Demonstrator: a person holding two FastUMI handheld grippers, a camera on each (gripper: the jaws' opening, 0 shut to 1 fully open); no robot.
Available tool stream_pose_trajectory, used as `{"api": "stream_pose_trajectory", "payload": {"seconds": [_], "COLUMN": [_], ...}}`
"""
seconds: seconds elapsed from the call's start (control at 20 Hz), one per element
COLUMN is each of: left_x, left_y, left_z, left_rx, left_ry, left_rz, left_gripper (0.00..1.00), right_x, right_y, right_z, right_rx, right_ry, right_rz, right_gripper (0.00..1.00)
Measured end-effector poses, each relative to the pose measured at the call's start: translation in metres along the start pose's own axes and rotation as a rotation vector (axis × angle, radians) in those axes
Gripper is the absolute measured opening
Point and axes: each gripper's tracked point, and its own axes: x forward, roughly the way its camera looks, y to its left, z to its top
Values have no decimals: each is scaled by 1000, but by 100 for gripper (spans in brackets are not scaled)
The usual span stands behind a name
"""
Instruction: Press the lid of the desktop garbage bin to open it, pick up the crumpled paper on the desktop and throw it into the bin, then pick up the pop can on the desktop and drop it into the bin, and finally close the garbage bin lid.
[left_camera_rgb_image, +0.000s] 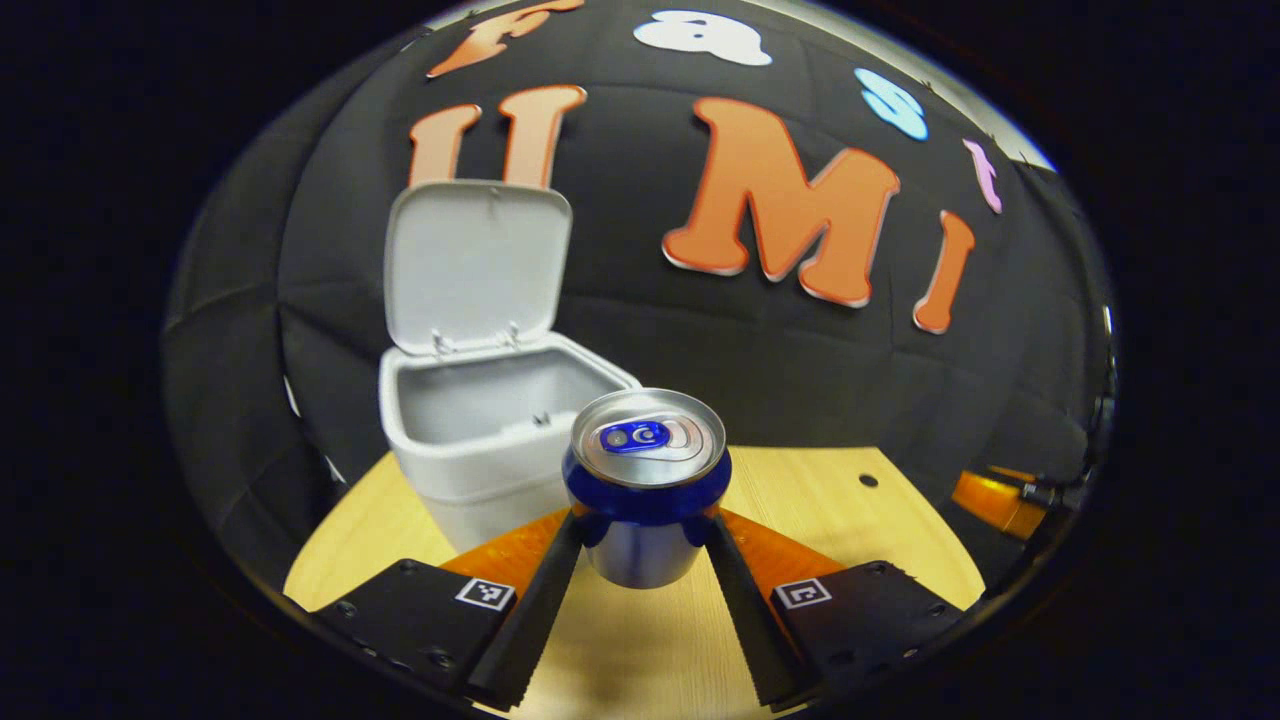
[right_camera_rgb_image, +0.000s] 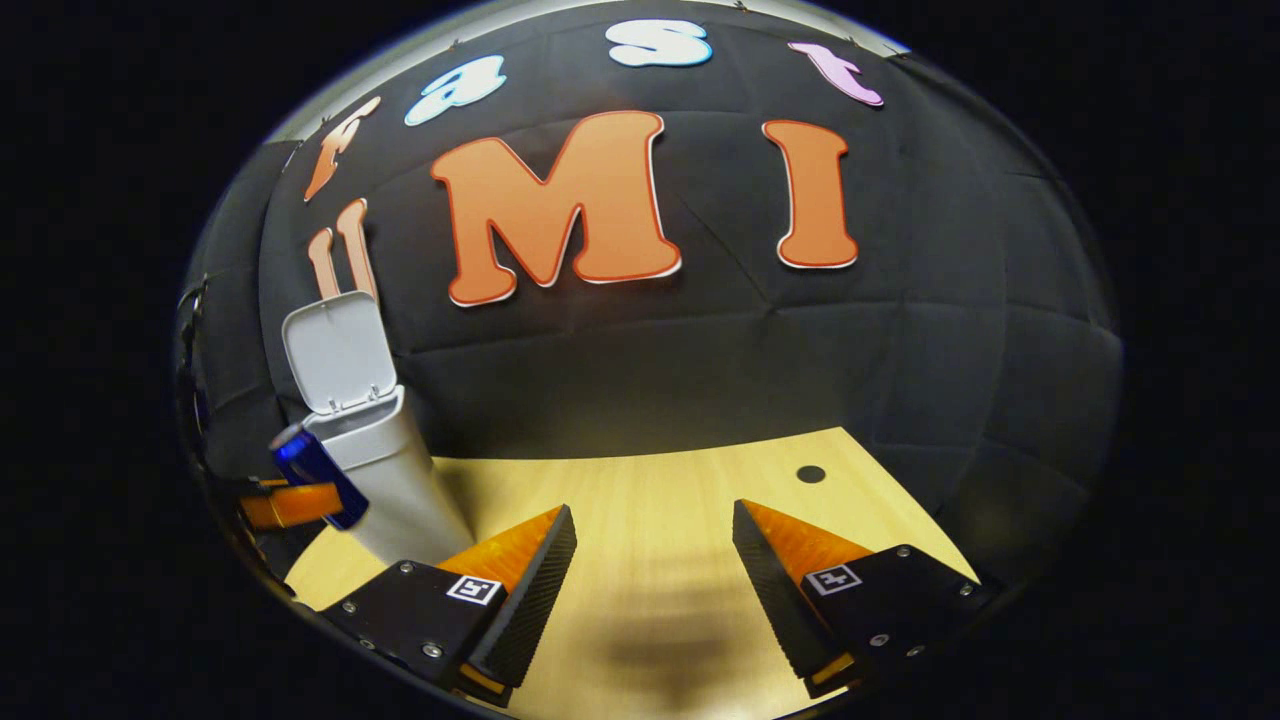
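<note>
Both left fingers (left_camera_rgb_image: 560, 560) press the pop can (left_camera_rgb_image: 647, 480); right fingers (right_camera_rgb_image: 545, 570) spread wide.

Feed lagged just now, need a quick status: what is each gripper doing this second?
Left gripper: closed on the pop can, held upright near the open garbage bin.
Right gripper: open, holding nothing, over the desktop.

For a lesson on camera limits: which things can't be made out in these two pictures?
- Bin floor, left gripper view: the front wall hides it, so no telling if paper lies inside.
- Can bottom, same view: the left claw covers its sides.
- Can, right gripper view: small, warped at the edge.
</note>
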Motion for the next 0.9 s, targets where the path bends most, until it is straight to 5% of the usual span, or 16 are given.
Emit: {"api": "stream_pose_trajectory", "payload": {"seconds": [0.3, 0.6, 0.9], "left_x": [27, 91, 95], "left_y": [87, 113, 107], "left_z": [114, 82, 80], "left_rx": [45, 38, 7], "left_ry": [-158, -27, -25], "left_rz": [176, 199, 174], "left_gripper": [78, 79, 85], "right_x": [3, -1, -7], "right_y": [25, 15, -5], "right_z": [13, 20, 25], "right_rx": [28, 48, 81], "right_ry": [-25, -39, -49], "right_rz": [46, 12, -38], "right_gripper": [94, 94, 94]}}
